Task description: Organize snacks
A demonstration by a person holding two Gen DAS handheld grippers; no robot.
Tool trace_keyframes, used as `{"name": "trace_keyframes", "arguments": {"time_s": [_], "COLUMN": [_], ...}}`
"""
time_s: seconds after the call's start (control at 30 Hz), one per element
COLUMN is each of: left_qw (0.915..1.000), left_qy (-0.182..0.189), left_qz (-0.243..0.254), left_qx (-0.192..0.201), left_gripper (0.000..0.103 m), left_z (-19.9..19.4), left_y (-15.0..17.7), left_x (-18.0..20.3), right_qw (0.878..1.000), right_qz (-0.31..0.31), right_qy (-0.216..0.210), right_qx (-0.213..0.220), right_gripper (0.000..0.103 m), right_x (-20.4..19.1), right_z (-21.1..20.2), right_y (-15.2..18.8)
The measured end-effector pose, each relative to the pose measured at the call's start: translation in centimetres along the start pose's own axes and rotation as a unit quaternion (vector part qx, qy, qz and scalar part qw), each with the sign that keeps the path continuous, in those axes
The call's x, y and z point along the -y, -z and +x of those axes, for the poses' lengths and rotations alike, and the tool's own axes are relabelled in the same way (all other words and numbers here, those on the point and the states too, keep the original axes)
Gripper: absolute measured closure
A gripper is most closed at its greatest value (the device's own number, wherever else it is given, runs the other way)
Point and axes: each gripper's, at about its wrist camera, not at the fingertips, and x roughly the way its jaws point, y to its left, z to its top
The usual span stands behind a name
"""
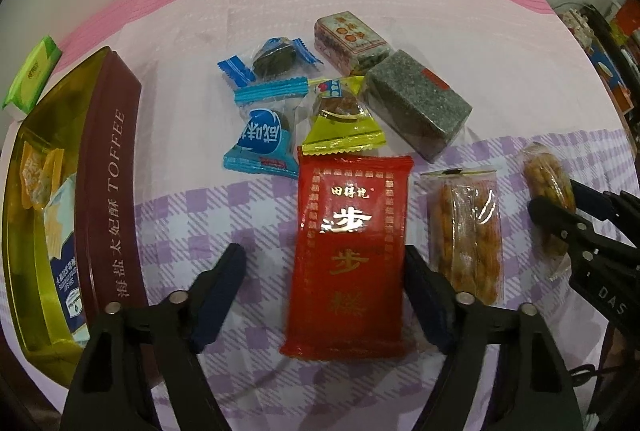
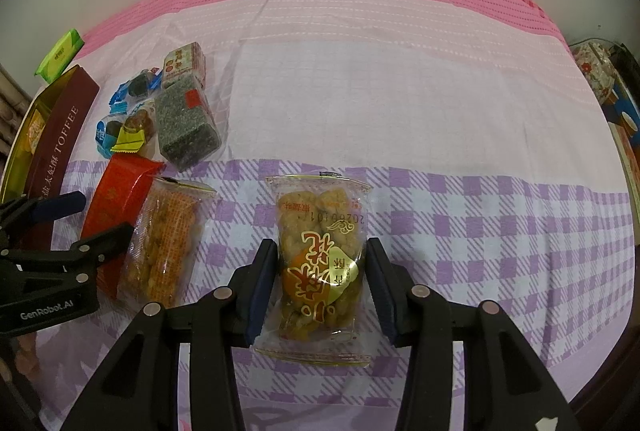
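Observation:
A red snack packet (image 1: 352,231) lies flat on the checked cloth. My left gripper (image 1: 324,253) is open around it: the right finger touches its edge and the left finger stands apart. My right gripper (image 2: 321,246) is shut on a clear packet of golden fried snacks (image 2: 320,231), both pads against its sides, low over the cloth. The left wrist view shows that packet (image 1: 548,183) and the right gripper (image 1: 556,197) at the right edge. An open maroon and gold toffee tin (image 1: 108,171) at the left holds a few wrapped sweets.
Another clear packet of fried twists (image 1: 466,231) lies between the two grippers. Beyond the red packet sit blue-wrapped candies (image 1: 260,139), a yellow-green wrapped sweet (image 1: 340,119), a dark green block (image 1: 416,103) and a patterned box (image 1: 348,35). A green packet (image 1: 32,71) lies behind the tin.

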Motion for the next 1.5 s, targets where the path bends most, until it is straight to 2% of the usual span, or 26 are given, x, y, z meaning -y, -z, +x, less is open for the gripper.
{"name": "trace_keyframes", "arguments": {"time_s": [0.13, 0.17, 0.37, 0.63, 0.97, 1.17, 1.5], "left_qw": [1.0, 1.0, 1.0, 0.9998, 0.9996, 0.9996, 0.9995], "left_qy": [0.003, 0.003, 0.009, 0.017, 0.028, 0.019, 0.009], "left_qz": [0.005, 0.007, 0.003, 0.001, -0.005, 0.008, 0.015], "left_qx": [0.001, 0.003, 0.001, -0.005, 0.009, -0.018, -0.026], "left_gripper": [0.044, 0.05, 0.056, 0.057, 0.059, 0.059, 0.055], "left_z": [-0.1, -0.2, -0.4, -1.2, -4.3, -2.5, -1.8], "left_y": [-0.2, -0.1, 0.2, 0.7, 1.5, 2.4, 0.8], "left_x": [-0.3, -0.2, -0.2, -1.0, -2.9, -2.7, -2.0], "right_qw": [1.0, 1.0, 1.0, 1.0, 1.0, 1.0, 1.0], "right_qz": [0.0, -0.001, -0.003, -0.006, -0.007, -0.008, -0.014], "right_qy": [0.003, 0.004, 0.008, 0.012, 0.016, 0.016, 0.015], "right_qx": [0.0, 0.0, 0.001, 0.001, 0.0, 0.0, -0.002], "right_gripper": [0.058, 0.058, 0.058, 0.056, 0.054, 0.052, 0.046], "right_x": [0.0, 0.0, 0.1, -0.2, -0.4, -0.4, -0.7], "right_z": [0.0, 0.0, 0.1, 0.2, 0.2, 0.3, 0.4], "right_y": [0.0, 0.0, 0.0, 0.2, 0.2, 0.3, 0.3]}}
